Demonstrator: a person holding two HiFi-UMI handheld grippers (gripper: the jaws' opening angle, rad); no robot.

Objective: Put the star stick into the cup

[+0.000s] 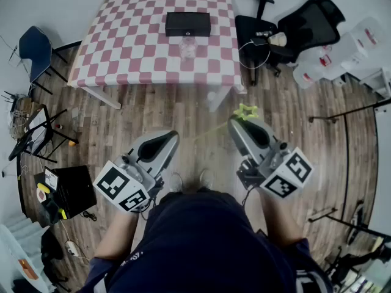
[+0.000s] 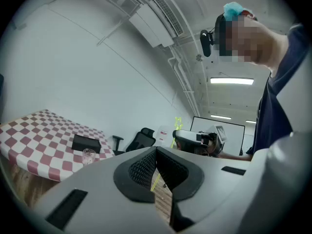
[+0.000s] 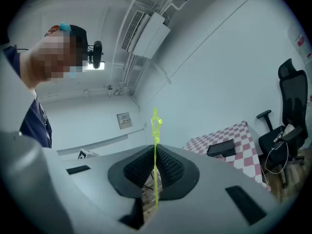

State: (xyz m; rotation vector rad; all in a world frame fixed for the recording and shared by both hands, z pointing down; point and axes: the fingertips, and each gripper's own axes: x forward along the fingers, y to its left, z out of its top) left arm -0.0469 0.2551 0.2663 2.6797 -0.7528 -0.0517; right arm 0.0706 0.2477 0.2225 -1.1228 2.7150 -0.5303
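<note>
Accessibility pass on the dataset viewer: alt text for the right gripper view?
The right gripper is shut on a thin yellow-green star stick, star end up. Behind at right stand a checkered table with a black box and a black office chair; a person is at left.

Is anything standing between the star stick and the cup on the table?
Nothing visible does: only floor and the near edge of the table lie between the star stick and the cup; the black box sits behind it.

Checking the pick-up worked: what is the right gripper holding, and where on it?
The star stick, pinched on its thin shaft just below the star.
</note>
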